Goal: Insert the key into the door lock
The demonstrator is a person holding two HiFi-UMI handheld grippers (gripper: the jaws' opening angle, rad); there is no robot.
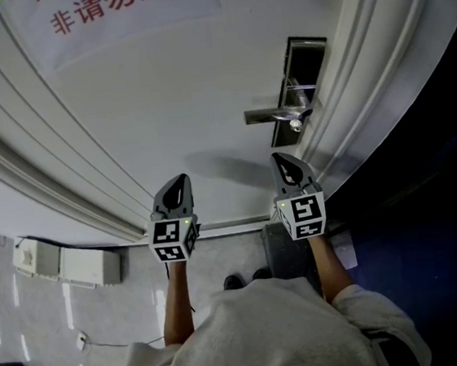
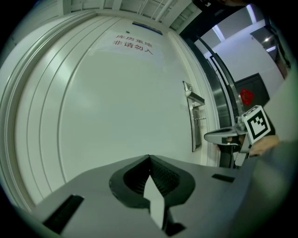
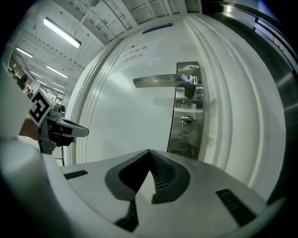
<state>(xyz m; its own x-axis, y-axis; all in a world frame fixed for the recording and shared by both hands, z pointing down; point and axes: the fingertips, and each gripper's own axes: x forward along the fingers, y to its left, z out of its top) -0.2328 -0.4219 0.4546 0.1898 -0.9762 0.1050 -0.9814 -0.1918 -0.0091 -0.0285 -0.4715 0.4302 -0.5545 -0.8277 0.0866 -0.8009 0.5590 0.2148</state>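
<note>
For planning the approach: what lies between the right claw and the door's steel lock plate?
Nothing: in the right gripper view, only open air separates the right claw from the lock plate.

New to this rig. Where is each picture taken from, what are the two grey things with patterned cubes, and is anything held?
A person faces a white door, a hand-held gripper in each hand. The head view looks down from their head: left gripper at left, right gripper at right. The other two views come from cameras riding on each gripper, looking along its jaws. Both grippers are shut with nothing between the jaws. The lever handle and metal lock plate lie ahead of the right one.
</note>
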